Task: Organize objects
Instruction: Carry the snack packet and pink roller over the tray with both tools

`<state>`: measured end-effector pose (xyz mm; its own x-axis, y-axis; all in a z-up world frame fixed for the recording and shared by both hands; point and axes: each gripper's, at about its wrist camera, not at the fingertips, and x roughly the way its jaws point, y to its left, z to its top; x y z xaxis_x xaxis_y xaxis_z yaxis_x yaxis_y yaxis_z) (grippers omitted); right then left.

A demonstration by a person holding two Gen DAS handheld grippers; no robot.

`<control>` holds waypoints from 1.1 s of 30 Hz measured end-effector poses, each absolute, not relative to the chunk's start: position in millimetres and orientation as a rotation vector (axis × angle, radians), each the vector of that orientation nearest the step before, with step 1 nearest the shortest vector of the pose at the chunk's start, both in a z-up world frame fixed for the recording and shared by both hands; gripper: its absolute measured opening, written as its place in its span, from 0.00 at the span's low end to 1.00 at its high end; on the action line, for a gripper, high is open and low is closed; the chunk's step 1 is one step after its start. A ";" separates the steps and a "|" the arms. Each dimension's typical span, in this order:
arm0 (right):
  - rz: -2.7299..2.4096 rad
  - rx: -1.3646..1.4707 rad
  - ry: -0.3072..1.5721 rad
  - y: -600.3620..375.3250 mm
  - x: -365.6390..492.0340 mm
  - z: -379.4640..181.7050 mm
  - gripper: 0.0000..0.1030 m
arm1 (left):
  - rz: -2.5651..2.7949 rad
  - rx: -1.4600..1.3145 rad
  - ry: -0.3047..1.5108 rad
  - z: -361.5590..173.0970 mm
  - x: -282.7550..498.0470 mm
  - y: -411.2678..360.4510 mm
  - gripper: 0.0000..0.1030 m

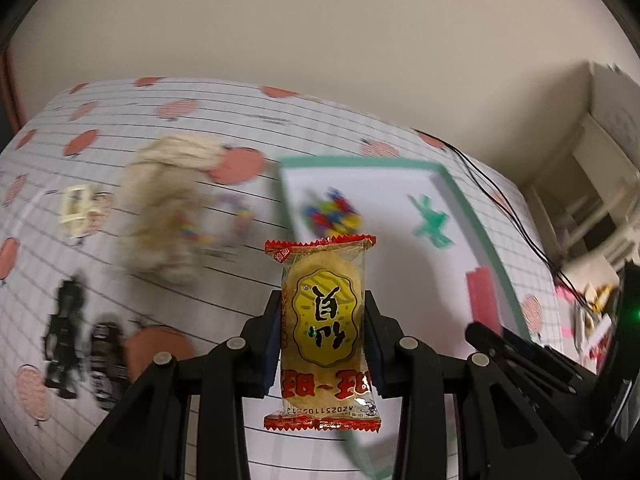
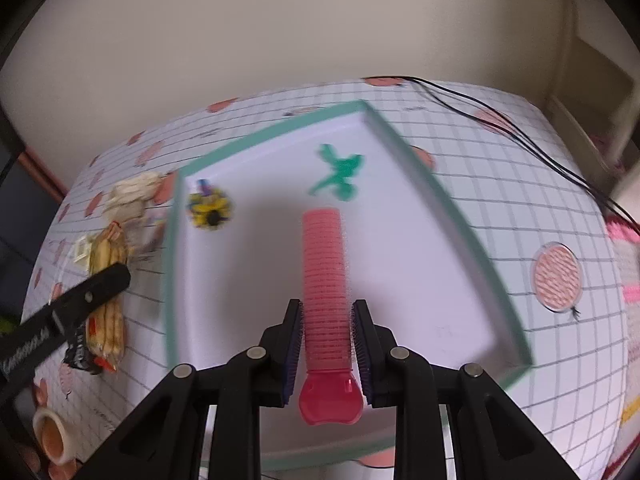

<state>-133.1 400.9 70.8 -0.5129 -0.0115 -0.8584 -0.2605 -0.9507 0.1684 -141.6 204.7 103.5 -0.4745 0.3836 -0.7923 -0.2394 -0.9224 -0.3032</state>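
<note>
— Black fingers of the left gripper (image 1: pixel 322 340) are pressing from both sides on a snack packet (image 1: pixel 323 336), yes? The jaws are standing narrow, only as wide as the packet.

— Yes. It is a clear wrapper with red ends and a yellow label, and it is hanging upright between the pads, above the near left edge of the tray (image 1: pixel 472 200). And the right one?

— The right gripper (image 2: pixel 326 344) is squeezing a pink hair roller (image 2: pixel 323 276) near its handle end, jaws almost closed on it. The roller is pointing away, over the white floor of the green-rimmed tray.

— What is lying inside the tray, farther on?

— A small many-coloured thing (image 2: pixel 210 210) is sitting in the far left corner; it is too blurred to name. A green clip-like shape (image 2: pixel 340 176) is resting toward the far side.

— And on the checked tablecloth (image 1: pixel 224 292), left of the tray?

— Two dark blurred objects (image 1: pixel 84 336) near, then a cream bundle (image 1: pixel 172 208) and a pale square clip (image 1: pixel 76 210) farther. In the right wrist view a tape roll (image 2: pixel 54 436) is sitting at the near left corner. A black cable (image 2: pixel 520 132) is running over the far right of the table.
</note>
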 end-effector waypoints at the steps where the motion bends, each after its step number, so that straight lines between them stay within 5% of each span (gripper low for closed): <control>1: 2.567 -1.459 0.430 407.6 -130.4 69.8 0.25 | 2.401 -1.353 -0.202 102.3 -140.2 211.1 0.36; 33: 2.432 -1.481 0.497 434.7 -124.4 44.9 0.26 | 2.326 -1.469 -0.034 56.9 -137.2 273.2 0.37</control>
